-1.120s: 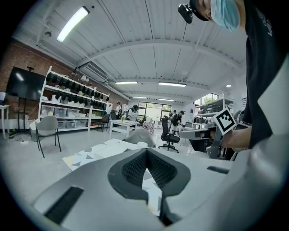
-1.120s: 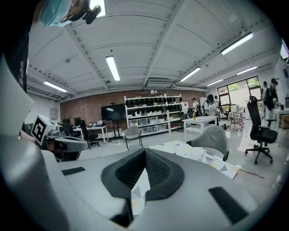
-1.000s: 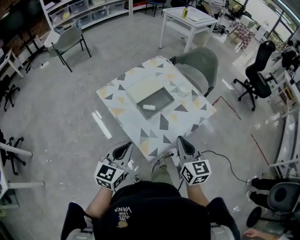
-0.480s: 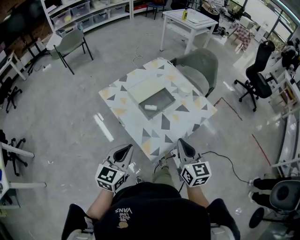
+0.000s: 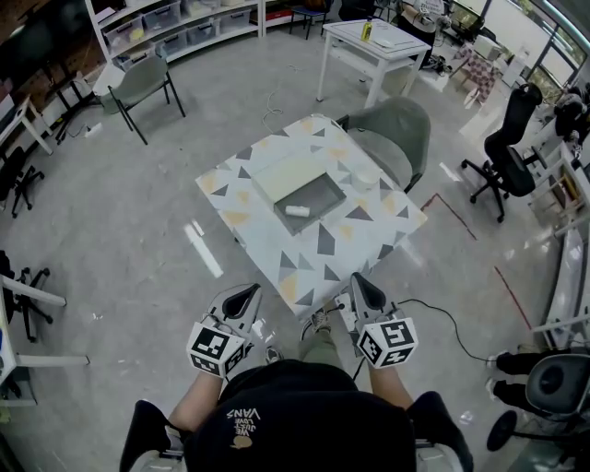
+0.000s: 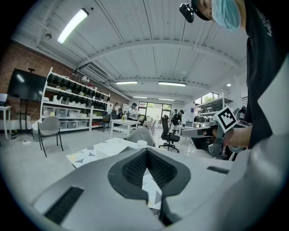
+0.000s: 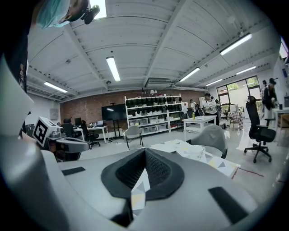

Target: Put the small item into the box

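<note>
A table (image 5: pixel 318 241) with a triangle pattern stands in front of me. On it is an open grey box (image 5: pixel 320 191), and a small white item (image 5: pixel 297 211) lies inside it. The box's pale lid (image 5: pixel 288 172) lies flat beside it on the far side. My left gripper (image 5: pixel 241 297) and right gripper (image 5: pixel 361 288) are held level just short of the table's near corner. Both are shut and hold nothing. In the left gripper view the left gripper (image 6: pixel 146 151) shows its pads together, and in the right gripper view the right gripper (image 7: pixel 145 151) does too.
A white cup (image 5: pixel 366 175) stands at the table's right side. A grey-green chair (image 5: pixel 395 127) is tucked behind the table. A white table (image 5: pixel 373 41), shelves (image 5: pixel 175 18), another chair (image 5: pixel 143 83) and a black office chair (image 5: pixel 507 147) ring the floor. A cable (image 5: pixel 447 318) runs near my right foot.
</note>
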The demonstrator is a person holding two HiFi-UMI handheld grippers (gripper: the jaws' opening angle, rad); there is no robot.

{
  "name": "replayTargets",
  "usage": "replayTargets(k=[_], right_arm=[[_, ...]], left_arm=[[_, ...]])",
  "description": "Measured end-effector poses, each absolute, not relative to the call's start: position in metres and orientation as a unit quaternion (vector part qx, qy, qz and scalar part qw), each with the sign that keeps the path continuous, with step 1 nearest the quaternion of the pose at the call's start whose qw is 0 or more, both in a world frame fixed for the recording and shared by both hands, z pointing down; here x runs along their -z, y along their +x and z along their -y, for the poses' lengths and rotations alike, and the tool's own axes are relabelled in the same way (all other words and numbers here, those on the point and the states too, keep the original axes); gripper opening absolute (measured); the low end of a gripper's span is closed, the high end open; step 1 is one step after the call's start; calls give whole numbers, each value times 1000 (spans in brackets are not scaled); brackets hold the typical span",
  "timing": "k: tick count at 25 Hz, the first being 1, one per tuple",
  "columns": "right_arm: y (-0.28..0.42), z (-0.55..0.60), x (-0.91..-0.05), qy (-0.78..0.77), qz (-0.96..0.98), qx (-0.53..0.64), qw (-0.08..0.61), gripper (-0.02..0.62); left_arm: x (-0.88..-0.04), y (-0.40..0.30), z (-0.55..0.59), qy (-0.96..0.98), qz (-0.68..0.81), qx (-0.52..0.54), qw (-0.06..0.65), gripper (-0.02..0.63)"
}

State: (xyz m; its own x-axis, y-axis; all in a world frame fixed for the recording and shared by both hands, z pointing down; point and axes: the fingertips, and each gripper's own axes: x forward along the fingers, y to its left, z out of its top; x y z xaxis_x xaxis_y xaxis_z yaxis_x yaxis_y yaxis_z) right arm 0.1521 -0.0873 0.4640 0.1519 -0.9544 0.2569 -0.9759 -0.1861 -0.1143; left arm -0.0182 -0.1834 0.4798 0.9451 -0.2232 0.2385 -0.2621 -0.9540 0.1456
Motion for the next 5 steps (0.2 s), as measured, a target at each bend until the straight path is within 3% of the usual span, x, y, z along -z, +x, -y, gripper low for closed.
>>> replayTargets(k=[5], right_arm=[[155,92,-464,756,639,-137,37,0]], left_arm=[[-481,-15,187,982,125,-112,88,5]])
